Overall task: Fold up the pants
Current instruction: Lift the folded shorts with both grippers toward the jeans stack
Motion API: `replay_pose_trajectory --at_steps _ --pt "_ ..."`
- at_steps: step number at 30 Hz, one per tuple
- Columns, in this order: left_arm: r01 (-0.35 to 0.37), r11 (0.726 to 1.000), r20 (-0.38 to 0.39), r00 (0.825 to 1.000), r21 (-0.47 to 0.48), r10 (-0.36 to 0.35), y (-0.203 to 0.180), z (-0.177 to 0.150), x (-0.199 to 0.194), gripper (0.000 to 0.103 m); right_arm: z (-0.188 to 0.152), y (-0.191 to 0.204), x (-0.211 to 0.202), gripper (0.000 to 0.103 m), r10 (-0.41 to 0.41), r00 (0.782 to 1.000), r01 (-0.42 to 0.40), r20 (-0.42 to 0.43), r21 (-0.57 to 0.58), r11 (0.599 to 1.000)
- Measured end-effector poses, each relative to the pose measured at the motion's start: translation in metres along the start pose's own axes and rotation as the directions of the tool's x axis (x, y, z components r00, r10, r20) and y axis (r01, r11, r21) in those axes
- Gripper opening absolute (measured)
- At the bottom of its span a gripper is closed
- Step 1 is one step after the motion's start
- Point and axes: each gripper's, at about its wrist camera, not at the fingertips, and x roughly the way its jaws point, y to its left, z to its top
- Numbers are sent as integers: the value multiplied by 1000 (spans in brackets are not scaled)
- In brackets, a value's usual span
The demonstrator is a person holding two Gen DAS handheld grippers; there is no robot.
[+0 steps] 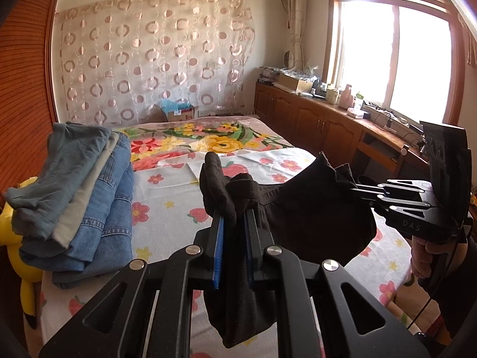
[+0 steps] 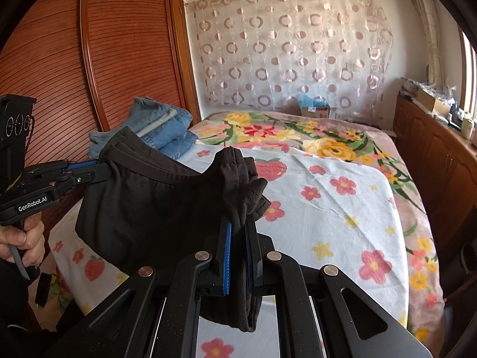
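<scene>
A pair of dark brown pants (image 1: 310,208) hangs in the air above the bed, folded over and stretched between both grippers. My left gripper (image 1: 232,217) is shut on one bunched end of the pants, with cloth poking up past its blue pads (image 1: 220,235) and hanging below. My right gripper (image 2: 238,223) is shut on the other end of the pants (image 2: 143,208), with cloth bunched above and drooping beneath it. In the left wrist view the right gripper (image 1: 362,189) comes in from the right. In the right wrist view the left gripper (image 2: 101,165) grips the waistband edge at the left.
Under the pants lies a bed with a flowered sheet (image 2: 328,208). A stack of folded jeans and shirts (image 1: 83,197) sits at its left side beside a yellow plush toy (image 1: 21,238). A wooden wardrobe (image 2: 89,59) stands to the left and low cabinets (image 1: 313,119) under the window on the right.
</scene>
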Motion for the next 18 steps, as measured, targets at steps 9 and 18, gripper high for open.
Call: replay_pose_trajectory --at_steps 9,18 --pt "-19 999 62 998 36 17 -8 8 -42 14 8 7 -22 8 9 998 -8 55 -32 999" --pt "-74 997 117 990 10 72 22 23 -56 14 39 15 9 8 36 995 -25 92 -111 994"
